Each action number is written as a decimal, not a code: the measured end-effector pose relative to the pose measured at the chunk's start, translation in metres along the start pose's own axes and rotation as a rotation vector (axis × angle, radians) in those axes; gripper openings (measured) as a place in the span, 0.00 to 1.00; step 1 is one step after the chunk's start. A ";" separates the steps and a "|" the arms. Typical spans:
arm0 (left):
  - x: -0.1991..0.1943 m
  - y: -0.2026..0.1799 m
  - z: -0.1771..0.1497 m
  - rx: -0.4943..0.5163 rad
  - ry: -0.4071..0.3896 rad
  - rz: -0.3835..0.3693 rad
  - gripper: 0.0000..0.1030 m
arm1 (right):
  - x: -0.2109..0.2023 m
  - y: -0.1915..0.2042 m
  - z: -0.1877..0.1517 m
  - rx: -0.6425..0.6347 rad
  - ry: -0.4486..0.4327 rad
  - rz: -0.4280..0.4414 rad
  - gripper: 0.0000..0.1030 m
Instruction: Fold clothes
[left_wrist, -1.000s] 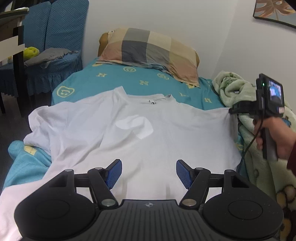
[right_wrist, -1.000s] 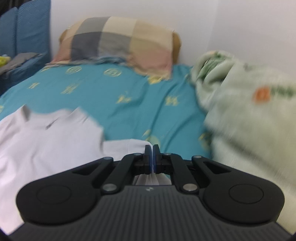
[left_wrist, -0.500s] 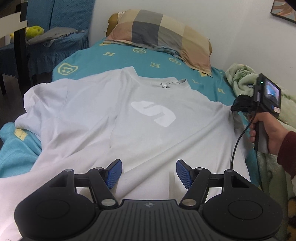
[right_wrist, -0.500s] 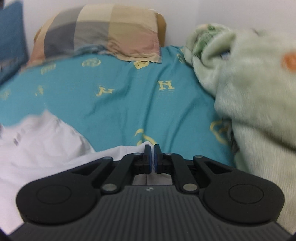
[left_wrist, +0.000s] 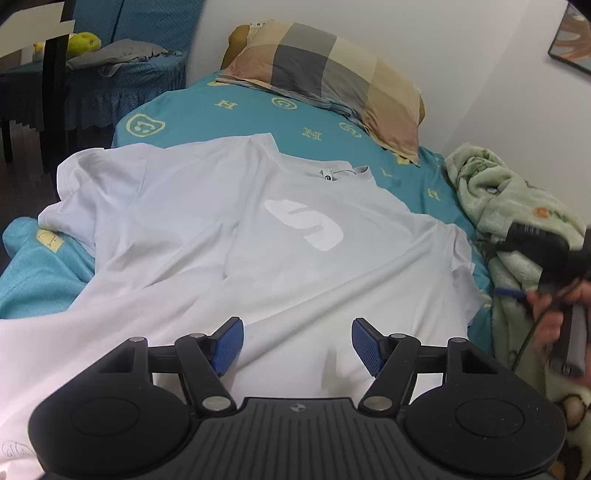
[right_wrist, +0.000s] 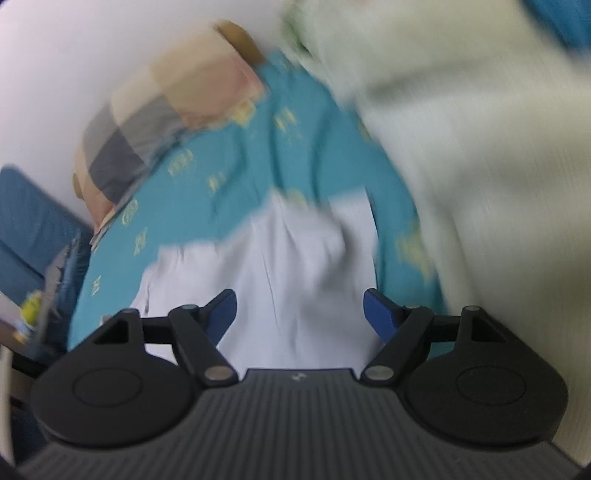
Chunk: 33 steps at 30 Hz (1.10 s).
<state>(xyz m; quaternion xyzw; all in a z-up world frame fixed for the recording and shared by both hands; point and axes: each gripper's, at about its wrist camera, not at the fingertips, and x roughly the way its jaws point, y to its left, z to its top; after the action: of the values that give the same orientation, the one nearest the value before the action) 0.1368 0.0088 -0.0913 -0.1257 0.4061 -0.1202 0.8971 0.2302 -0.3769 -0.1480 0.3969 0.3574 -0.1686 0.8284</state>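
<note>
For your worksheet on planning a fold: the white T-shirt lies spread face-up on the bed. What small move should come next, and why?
Probably bring the left gripper, open and empty, down onto the near hem of the white T-shirt. The right gripper is opening, clear of the sleeve.

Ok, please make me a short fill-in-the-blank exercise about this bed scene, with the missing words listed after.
1. The white T-shirt lies spread on a bed sheet whose colour is ____.
2. The checked pillow rests at the ____ of the bed.
3. Between the pads of the left gripper there is ____ pinched.
4. The green blanket lies by the shirt's ____ sleeve as seen in the picture.

Missing words: teal; head; nothing; right
</note>
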 end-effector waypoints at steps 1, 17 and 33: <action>-0.001 0.000 0.000 -0.001 -0.003 0.003 0.66 | 0.003 -0.008 -0.008 0.049 0.023 -0.003 0.75; 0.016 0.011 0.003 -0.072 0.053 -0.023 0.66 | 0.001 0.040 -0.038 -0.298 -0.373 -0.144 0.05; 0.006 0.000 -0.001 0.002 0.056 -0.027 0.67 | -0.054 0.030 -0.080 -0.598 -0.064 -0.144 0.66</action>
<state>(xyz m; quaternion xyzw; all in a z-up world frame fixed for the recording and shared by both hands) 0.1401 0.0069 -0.0962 -0.1268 0.4291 -0.1360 0.8839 0.1730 -0.2961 -0.1271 0.1037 0.3921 -0.1265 0.9053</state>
